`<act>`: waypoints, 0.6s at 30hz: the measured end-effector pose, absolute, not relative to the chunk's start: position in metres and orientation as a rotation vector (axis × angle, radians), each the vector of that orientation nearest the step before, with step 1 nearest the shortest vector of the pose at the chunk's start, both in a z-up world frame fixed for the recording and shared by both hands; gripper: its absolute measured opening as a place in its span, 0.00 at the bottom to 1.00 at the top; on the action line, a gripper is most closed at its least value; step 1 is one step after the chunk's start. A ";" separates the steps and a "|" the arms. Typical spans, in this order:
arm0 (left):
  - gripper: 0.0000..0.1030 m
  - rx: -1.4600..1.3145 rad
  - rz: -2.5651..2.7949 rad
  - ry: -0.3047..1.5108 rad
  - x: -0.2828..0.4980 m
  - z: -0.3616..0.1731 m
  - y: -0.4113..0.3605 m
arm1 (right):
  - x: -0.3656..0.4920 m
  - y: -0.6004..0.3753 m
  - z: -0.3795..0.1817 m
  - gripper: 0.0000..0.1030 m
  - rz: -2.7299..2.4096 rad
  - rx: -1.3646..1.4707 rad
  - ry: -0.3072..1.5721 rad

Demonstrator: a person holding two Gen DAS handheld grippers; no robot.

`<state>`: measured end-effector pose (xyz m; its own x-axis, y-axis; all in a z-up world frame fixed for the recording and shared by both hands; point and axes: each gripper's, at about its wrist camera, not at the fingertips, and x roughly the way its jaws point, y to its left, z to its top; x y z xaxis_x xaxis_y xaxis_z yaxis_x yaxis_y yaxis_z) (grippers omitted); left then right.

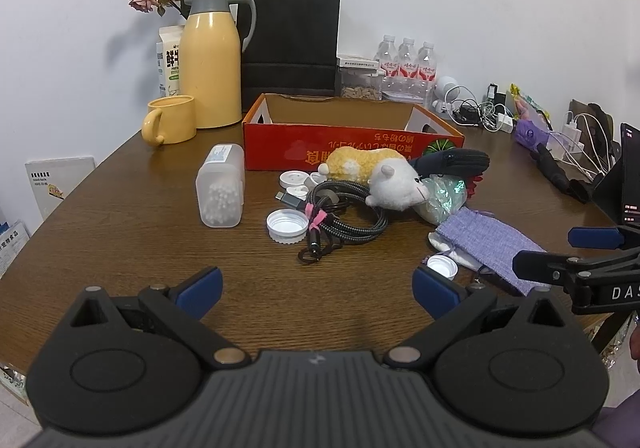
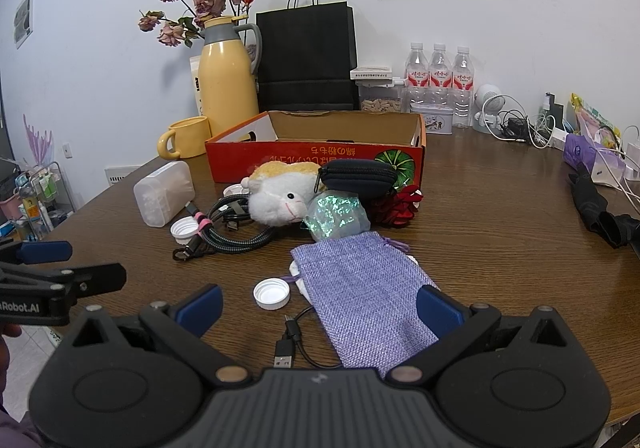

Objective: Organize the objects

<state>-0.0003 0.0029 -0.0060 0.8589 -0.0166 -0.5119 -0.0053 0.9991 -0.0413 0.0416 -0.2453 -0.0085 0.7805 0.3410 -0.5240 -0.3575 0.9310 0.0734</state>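
Both grippers hover low over the brown surface (image 1: 120, 232) with nothing held: the left gripper (image 1: 318, 288) has its fingers wide apart, and the right gripper (image 2: 319, 306) the same, its right finger over the purple pouch (image 2: 360, 288). The things to sort lie in a loose heap in front of the red box (image 1: 344, 143), which looks empty from here and is probably the place for them (this is my guess only). The pouch is soft cloth and light, so I think it should be pinched at one edge or corner; it will fold and hang. The plush toy (image 1: 384, 175) is soft too and can be squeezed anywhere on the body. The coiled cable (image 1: 344, 215) is stiffer but may uncoil, so better to take it at the pink tie. The white caps (image 1: 287, 226) are small, hard and slippery. The swab case (image 1: 221, 187) lies apart on the left, smooth plastic. A short USB lead (image 2: 288, 344) lies just beside the pouch and may drag with it, and one cap (image 2: 271, 293) is near too
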 end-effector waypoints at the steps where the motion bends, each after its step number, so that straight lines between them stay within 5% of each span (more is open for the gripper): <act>1: 1.00 -0.041 -0.004 0.539 0.000 -0.006 0.003 | 0.042 -0.245 -0.009 1.00 0.377 -0.031 0.560; 18: 1.00 -0.044 -0.006 0.541 -0.001 -0.007 0.003 | 0.042 -0.245 -0.009 1.00 0.376 -0.033 0.561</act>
